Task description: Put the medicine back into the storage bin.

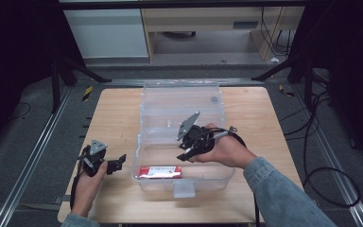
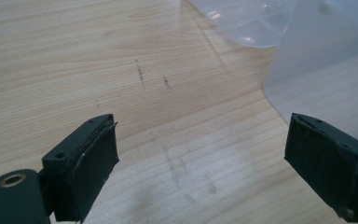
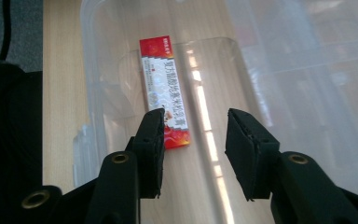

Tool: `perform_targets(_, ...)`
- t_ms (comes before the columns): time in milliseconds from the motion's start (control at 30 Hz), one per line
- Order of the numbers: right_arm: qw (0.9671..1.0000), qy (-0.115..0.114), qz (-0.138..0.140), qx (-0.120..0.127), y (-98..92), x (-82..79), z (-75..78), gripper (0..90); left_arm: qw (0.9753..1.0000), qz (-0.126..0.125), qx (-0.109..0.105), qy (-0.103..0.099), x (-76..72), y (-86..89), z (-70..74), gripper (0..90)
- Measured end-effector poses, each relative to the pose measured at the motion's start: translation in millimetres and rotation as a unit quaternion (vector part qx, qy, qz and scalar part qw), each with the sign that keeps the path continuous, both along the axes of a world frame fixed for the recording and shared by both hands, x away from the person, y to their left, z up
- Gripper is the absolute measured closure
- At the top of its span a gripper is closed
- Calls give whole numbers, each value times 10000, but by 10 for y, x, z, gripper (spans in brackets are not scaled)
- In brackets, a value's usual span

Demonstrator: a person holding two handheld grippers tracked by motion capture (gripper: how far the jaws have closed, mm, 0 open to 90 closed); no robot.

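**Ana:** Dark curtains and grey floor ring the pale wooden bench (image 1: pixel 113 118). What lies on it?

**Ben:** One flat, long red-and-white printed carton (image 1: pixel 159 171) lies on the floor of the clear plastic storage box (image 1: pixel 144 142), close against the box's six o'clock wall. The box sits mid-bench, its clear hinged lid (image 1: pixel 182 97) thrown back toward twelve o'clock, which I take to be why the inside is free to reach from above.

**Ana:** Which way does the carton run?

**Ben:** Its long axis goes from nine to three o'clock in the high view, flat on its broad face. In the right gripper view the carton (image 3: pixel 164 91) runs away from the camera, its near end beside one jaw.

**Ana:** And the right tool?

**Ben:** The right tool (image 1: pixel 185 153) hangs over the box, above and a little toward two o'clock of the carton. Its jaws stand partly apart with nothing between them, clear of the carton. Tilted down like that, it looks set either to pick or to have just let go; I can't tell which.

**Ana:** The left?

**Ben:** The left tool (image 1: pixel 118 163) is held outside the box at its nine o'clock side, over bare wood, jaws spread wide and empty. It seems simply parked out of the way.
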State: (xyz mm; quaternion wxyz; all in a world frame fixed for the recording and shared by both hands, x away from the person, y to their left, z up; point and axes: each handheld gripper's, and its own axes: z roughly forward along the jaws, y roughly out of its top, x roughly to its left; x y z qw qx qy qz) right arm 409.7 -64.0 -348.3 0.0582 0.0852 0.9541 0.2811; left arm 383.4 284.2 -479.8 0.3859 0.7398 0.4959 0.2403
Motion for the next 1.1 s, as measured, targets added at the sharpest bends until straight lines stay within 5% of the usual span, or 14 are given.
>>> perform_targets(200, 9993, -206, -172, 262, -168, 84, 228, 526, 9994, -218, 40, -256, -90, -58, 299, 116)
perform_targets(367, 9965, -504, -627, 212, -326, 216, 376, 449, 9961, -734, 246, -427, -152, -136, 654, 122)
perform_targets(600, 9919, -725, -1025, 191, -451, 323, 456, 443, 9931, -1017, 476, -337, -225, -211, 758, 108)
perform_targets(733, 9889, -863, -1190, -221, -508, 382, 489, 443, 9914, -1195, 481, -237, -247, -253, 796, 103)
perform_targets(900, 9855, -925, -1394, -270, -592, 511, 525, 441, 9852, -1553, 677, -271, -384, -345, 906, 120)
perform_targets(1000, 9854, -901, -1410, -328, -612, 583, 550, 436, 9835, -1640, 710, -291, -443, -387, 931, 172)
perform_targets(1100, 9850, -902, -1421, -395, -626, 621, 565, 467, 9764, -1983, 828, -230, -557, -517, 973, 195)
